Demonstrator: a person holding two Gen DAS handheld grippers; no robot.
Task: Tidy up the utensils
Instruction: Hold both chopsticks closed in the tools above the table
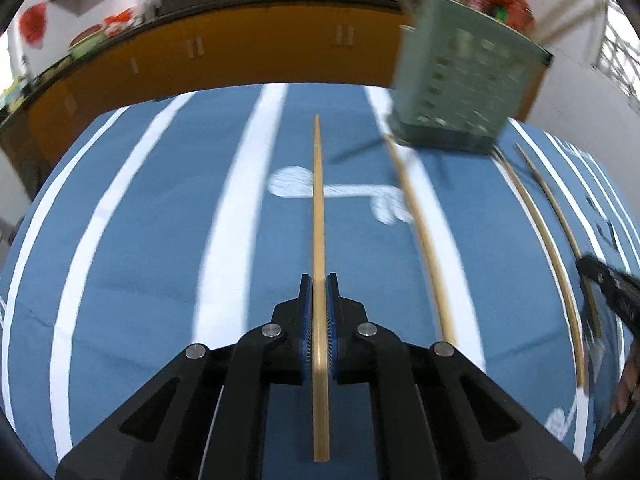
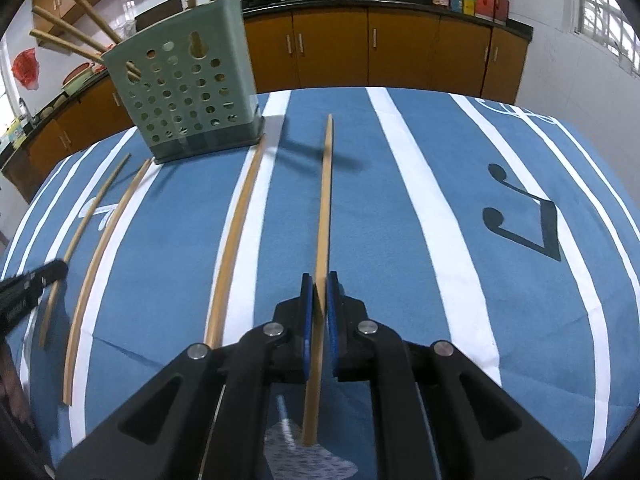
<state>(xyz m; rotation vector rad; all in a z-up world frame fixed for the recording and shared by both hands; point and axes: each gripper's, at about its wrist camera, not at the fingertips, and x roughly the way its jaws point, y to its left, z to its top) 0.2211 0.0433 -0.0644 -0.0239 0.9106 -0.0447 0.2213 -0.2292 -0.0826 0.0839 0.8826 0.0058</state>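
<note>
Chopsticks are what this step is about: both grippers are clamping one each, so the pick-up looks done and the carry to the holder comes next.

The left gripper [image 1: 319,280] is pinching a long pale bamboo chopstick [image 1: 318,200] between its blue ribbed pads, jaws closed tight on it, the stick running straight out ahead over the cloth. The right gripper [image 2: 319,280] is gripping a second bamboo chopstick [image 2: 323,208] the same way, though that one is sitting slightly askew between the pads.

The pale green perforated plastic utensil holder [image 2: 188,100] is standing at the far side of the table, left of the right gripper's line and right of the left one's. Several thicker bamboo sticks [image 2: 72,32] are already leaning out of its top. Loose chopsticks are lying on the cloth between the two grippers; the nearest one to the right gripper [image 2: 236,248] is ending just beside the holder's base.

By my reckoning, the next move is calling for lifting each stick, tipping it toward upright, and lowering it into the holder's open top without knocking the light box.

The blue tablecloth with white stripes and music notes [image 2: 440,240] is looking soft and slightly creased; the chopsticks are smooth, slim and tapered, likely to swivel in a narrow pinch.
</note>
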